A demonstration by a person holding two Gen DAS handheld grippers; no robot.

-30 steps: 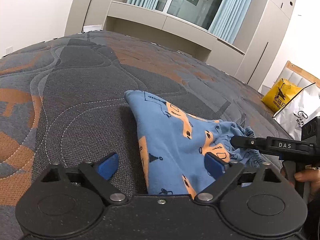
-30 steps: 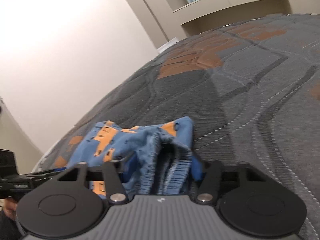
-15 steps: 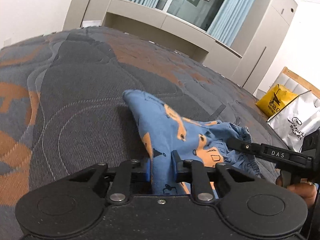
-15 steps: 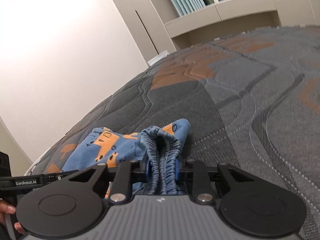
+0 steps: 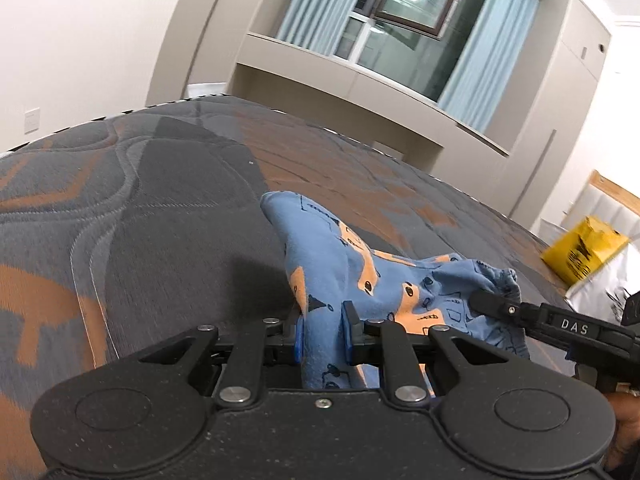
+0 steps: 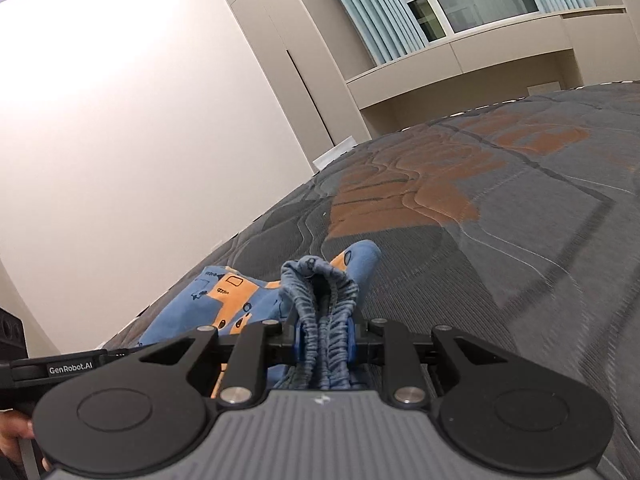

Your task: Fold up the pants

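Small blue pants with orange prints (image 5: 352, 268) lie bunched on the grey and orange mattress (image 5: 160, 208). My left gripper (image 5: 323, 334) is shut on a fold of the blue cloth, which rises out of its jaws. My right gripper (image 6: 323, 340) is shut on the gathered elastic waistband (image 6: 316, 300), lifted a little off the mattress. The right gripper also shows in the left wrist view (image 5: 496, 306), at the waistband end. The left gripper's side shows at the left edge of the right wrist view (image 6: 60, 368).
The mattress (image 6: 500, 240) stretches far ahead and to the sides. A yellow bag (image 5: 580, 252) and a white bag (image 5: 612, 292) stand past the bed's right edge. Beige cabinets (image 5: 360, 84), a window with blue curtains and white walls lie beyond.
Both grippers went from open to shut on the pants. Both have since lifted and tilted up, pulling the cloth slightly off the mattress.
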